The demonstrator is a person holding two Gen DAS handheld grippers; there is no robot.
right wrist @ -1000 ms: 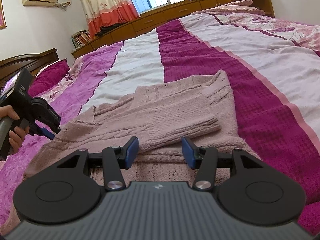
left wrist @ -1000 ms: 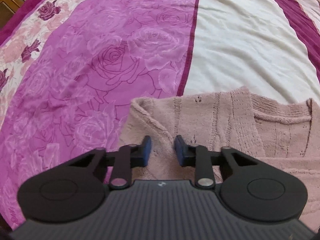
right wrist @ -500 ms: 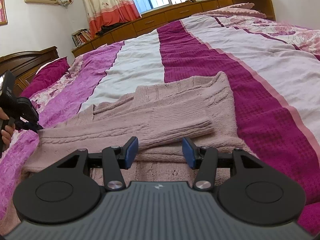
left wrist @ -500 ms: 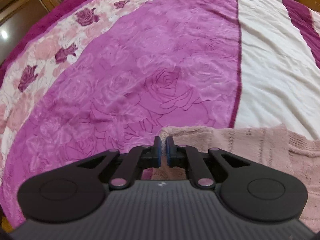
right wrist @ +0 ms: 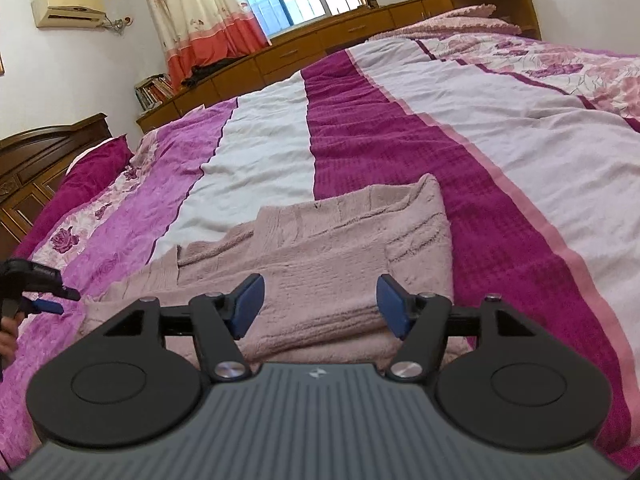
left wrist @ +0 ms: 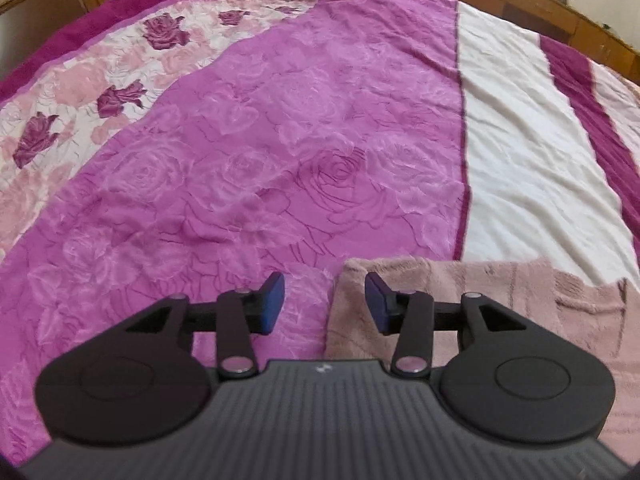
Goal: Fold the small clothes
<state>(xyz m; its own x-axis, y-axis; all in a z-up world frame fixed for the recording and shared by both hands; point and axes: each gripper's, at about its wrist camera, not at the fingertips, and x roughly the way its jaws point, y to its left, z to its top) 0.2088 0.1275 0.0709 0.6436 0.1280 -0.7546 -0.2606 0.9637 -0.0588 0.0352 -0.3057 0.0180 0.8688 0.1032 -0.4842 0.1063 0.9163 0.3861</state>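
A dusty-pink knitted sweater (right wrist: 320, 256) lies flat on the bed, one sleeve folded across its body. In the left wrist view its left edge (left wrist: 460, 292) lies just under my right finger. My left gripper (left wrist: 325, 304) is open and empty, straddling the sweater's left edge. It also shows at the far left of the right wrist view (right wrist: 40, 300). My right gripper (right wrist: 320, 306) is open and empty, low over the sweater's near part.
The bedspread has magenta rose-print (left wrist: 240, 160), white (left wrist: 532, 168) and dark magenta (right wrist: 400, 152) stripes. A wooden headboard (right wrist: 40, 152) and dark pillow stand at left. Wooden cabinets (right wrist: 340, 36) and a curtained window lie beyond the bed.
My left gripper shut on the sweater's left edge half a second ago and has now opened and let it go. My right gripper has opened wider and dipped closer to the sweater.
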